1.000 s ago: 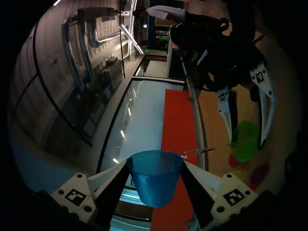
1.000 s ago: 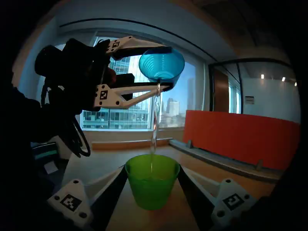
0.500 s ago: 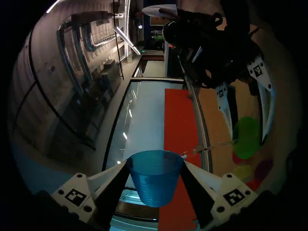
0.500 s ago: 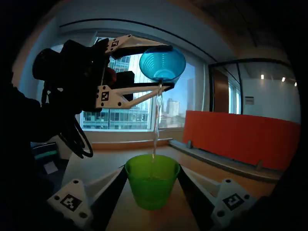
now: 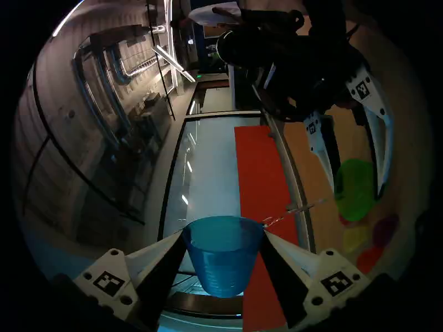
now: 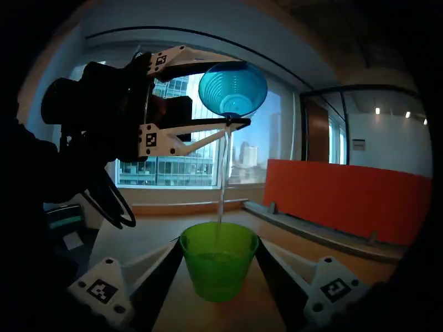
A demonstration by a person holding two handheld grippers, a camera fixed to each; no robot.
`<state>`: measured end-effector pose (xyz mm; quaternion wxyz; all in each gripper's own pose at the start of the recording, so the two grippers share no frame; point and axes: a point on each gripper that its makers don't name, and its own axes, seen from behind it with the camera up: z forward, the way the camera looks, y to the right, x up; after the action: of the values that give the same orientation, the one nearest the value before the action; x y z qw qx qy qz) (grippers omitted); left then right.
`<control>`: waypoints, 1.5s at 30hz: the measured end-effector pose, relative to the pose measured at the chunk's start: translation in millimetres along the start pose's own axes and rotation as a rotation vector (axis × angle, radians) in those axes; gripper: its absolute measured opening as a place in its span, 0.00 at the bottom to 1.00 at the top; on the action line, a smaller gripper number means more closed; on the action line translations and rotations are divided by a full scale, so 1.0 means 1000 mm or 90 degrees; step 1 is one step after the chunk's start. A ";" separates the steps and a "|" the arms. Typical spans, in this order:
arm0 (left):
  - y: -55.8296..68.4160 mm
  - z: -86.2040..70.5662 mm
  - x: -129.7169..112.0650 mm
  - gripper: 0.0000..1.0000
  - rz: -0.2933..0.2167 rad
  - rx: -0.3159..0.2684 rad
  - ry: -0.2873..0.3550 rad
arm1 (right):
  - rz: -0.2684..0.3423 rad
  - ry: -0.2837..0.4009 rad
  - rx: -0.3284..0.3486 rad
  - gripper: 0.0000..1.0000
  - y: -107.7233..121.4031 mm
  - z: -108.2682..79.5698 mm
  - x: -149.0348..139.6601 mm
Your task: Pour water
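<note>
Water (image 6: 222, 177) streams from the blue cup (image 6: 232, 88), tipped above the green cup (image 6: 219, 265); my left hand-held gripper (image 5: 223, 235) clamps the blue, my right hand-held gripper (image 6: 219, 242) the green; I judge pouring midway, filling unfinished.

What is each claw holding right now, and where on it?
The left claw grips the blue cup by its sides, just under the rim; the right claw grips the green cup the same way.

Blue cup (image 6: 232, 88) rim partly hidden by fingers (image 6: 185, 54).
</note>
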<state>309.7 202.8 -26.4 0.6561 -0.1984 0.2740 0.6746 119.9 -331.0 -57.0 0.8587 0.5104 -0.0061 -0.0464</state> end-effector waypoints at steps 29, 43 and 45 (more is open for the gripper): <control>0.001 0.004 0.000 0.87 0.005 0.003 -0.008 | 0.000 0.005 -0.005 0.92 0.001 -0.003 0.003; 0.010 0.013 -0.026 0.87 -0.251 0.006 -0.029 | 0.000 0.012 -0.015 0.92 0.006 -0.007 0.004; 0.012 0.014 -0.030 0.87 -0.280 0.007 -0.033 | 0.000 0.013 -0.016 0.92 0.006 -0.008 0.005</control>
<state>300.7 188.6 4.6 0.7953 -0.2326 0.2106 0.5187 125.7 -321.3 -55.6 0.8649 0.5002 0.0028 -0.0411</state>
